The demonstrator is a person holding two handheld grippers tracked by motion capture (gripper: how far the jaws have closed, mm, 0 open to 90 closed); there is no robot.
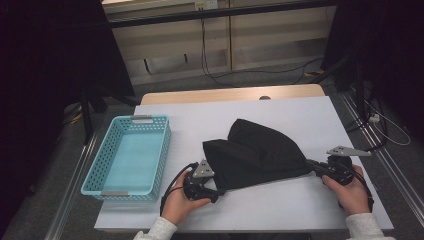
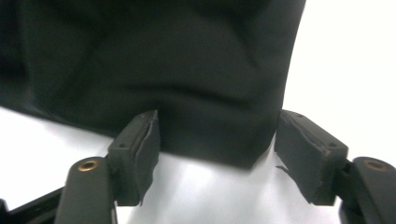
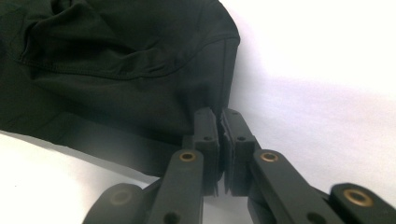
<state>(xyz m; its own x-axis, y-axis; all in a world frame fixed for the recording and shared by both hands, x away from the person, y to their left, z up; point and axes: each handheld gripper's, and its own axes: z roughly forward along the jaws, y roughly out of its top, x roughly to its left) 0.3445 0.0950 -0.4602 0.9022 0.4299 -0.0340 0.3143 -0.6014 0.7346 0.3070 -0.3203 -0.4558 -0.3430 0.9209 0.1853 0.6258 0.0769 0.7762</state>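
A black garment (image 1: pixel 255 152) lies folded on the white table (image 1: pixel 280 207). My left gripper (image 1: pixel 218 192) sits at the garment's near left corner. In the left gripper view its jaws stand open around that corner of the garment (image 2: pixel 187 70), and the pads (image 2: pixel 147 147) do not press on the cloth. My right gripper (image 1: pixel 309 161) is at the garment's right tip. In the right gripper view it (image 3: pixel 219 114) is shut on the hemmed edge of the garment (image 3: pixel 116 65).
An empty light-blue plastic basket (image 1: pixel 162 150) stands on the left part of the table. A wooden table edge (image 1: pixel 225 94) shows behind the white surface. Cables run over the floor beyond, and dark stands flank both sides.
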